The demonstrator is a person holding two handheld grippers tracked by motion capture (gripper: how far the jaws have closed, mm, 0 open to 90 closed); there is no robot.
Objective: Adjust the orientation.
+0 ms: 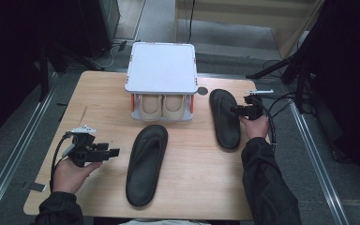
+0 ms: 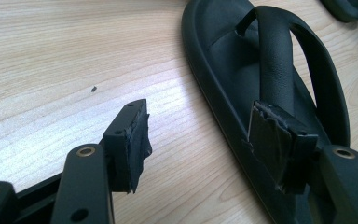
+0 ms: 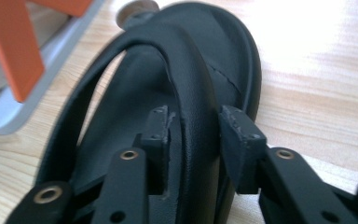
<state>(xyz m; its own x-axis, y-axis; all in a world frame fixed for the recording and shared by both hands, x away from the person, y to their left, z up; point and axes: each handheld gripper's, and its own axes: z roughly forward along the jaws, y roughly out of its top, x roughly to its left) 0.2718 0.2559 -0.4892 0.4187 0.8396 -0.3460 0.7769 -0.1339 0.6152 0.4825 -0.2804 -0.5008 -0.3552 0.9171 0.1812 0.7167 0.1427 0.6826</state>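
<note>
The right sandal (image 1: 225,119) lies flat on the counter (image 1: 98,103), just to the right of the white rack (image 1: 161,65) that stands at the far middle of the counter, its toe end level with the rack's front. My right tool (image 3: 196,135) reaches in from the sandal's outer edge, and its two pads (image 3: 161,135) stand on either side of the sandal's black strap (image 3: 191,93); the left pad lies close against the strap, the right one shows a slim gap, so the tool is parted around the strap rather than pinching it. An orange post (image 3: 21,46) of the rack and its pale base show at the left of the right gripper view.

The left sandal (image 1: 146,164) lies in front of the rack, toward me, slanted with its toe end pointing at the rack, well apart from the right sandal. Inside the rack's lower level sits a pair of beige shoes (image 1: 163,107).

My left tool (image 1: 114,153) hovers to the left of the left sandal, farther from the rack, its jaws spread wide with nothing between them and aimed at that sandal's near edge.
</note>
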